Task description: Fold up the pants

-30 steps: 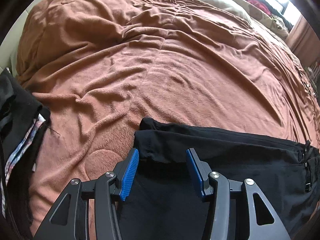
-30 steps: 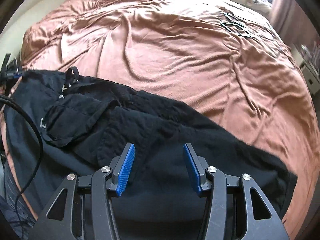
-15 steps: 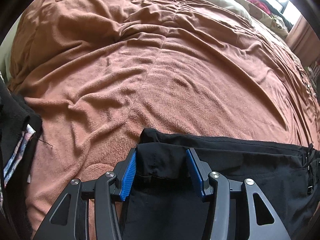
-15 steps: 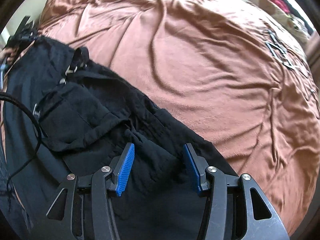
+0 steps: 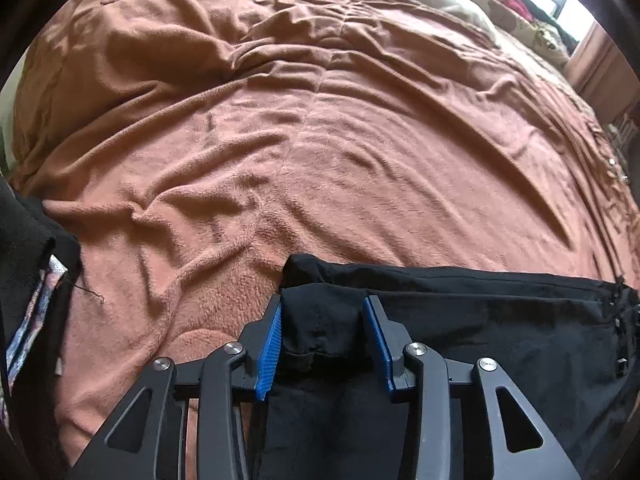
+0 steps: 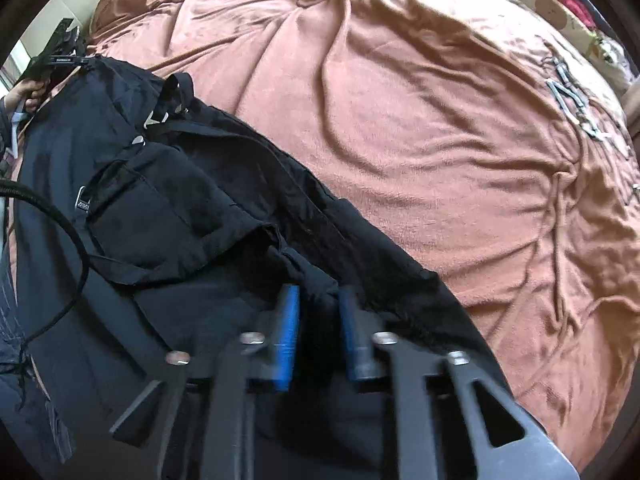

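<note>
The black pants (image 5: 500, 320) are spread along the bottom of both views on the rust-coloured blanket (image 5: 320, 140), and both ends are being seized for the fold. In the left wrist view, at bottom centre, the left gripper (image 5: 322, 340) has just been closing, and a bunched corner of the cloth is now pressed between its blue pads (image 5: 269, 354). In the right wrist view, low and centre, the right gripper (image 6: 318, 332) has also just been closing; its jaws stand narrow, with a ridge of the pants (image 6: 180, 220) pinched between them (the picture is blurred there, so the depth of the bite cannot be judged).

For a clean fold, both grips should be confirmed firm before anything is lifted, and all layers at each end should be caught, not only the top one. The two ends are best raised together and level, so that the cloth is kept taut and no diagonal crease is dragged in. The pocket flap (image 6: 132, 208) and the strap with its buckle (image 6: 160, 116), at the left of the right view, may snag or bulk up; they are better smoothed flat. The dark garment (image 5: 28, 280) at the left edge of the left view should be left untouched.
</note>
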Available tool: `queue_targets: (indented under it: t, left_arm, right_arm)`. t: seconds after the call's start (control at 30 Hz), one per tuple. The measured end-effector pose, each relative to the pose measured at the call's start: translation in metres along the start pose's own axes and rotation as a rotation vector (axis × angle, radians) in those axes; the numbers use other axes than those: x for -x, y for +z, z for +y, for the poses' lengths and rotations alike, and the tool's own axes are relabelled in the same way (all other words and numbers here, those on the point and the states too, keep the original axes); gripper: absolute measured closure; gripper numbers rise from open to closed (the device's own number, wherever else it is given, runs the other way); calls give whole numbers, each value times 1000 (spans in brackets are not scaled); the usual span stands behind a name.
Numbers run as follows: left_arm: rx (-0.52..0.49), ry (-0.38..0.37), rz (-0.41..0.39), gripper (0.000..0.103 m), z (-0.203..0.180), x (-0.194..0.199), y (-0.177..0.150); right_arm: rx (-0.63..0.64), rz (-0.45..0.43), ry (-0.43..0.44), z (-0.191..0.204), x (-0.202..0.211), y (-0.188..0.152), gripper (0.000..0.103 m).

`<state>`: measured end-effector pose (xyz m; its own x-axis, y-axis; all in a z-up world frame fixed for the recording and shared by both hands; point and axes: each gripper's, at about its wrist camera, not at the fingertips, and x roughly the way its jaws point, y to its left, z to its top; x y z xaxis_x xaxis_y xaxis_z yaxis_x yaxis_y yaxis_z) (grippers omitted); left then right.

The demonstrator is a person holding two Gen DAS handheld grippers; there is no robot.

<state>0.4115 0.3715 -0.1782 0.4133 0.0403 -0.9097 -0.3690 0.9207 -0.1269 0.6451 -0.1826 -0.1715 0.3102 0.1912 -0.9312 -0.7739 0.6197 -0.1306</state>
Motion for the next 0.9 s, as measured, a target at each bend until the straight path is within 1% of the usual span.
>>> queue_targets:
  t: [0.1,0.13,0.17,0.2,0.27,0.3,0.4,0.57,0.73,0.9]
  left_arm:
    - [-23,-33,-9,61,-3,10,-3]
    - [-35,-31,-8,61,-4,10,-4]
    - [-45,-27,-4,67,-6,10,-6]
    - [-56,-19,-3,87,-8,10,-6]
    - [-69,12,-10,94,-10,13,-6]
    - [-64,11,-26,96,-10,16,-6]
    - [-49,13,-67,97,-9,27,-2]
    - [-41,15,-97,97,-12,33,6]
    - [-33,30,-89,97,-12,26,8]
    - [-17,58,-64,97,-9,8,10]
  right_arm:
    - [-6,-17,-32,5,7,-5,94]
    - [-8,-24,-43,7,9,-6,94]
    - [-12,-29,-51,9,10,-7,94]
    - [-19,-36,-60,10,11,-8,94]
    - [-29,-50,-75,12,16,-10,95]
    - [-34,-58,-85,13,20,-11,95]
    - [-42,-83,-117,17,31,-12,96]
    - [-52,-109,-180,17,48,-10,97]
    - [-76,-128,-220,14,52,-6,97]
    - [-91,-109,-237,10,36,1,97]
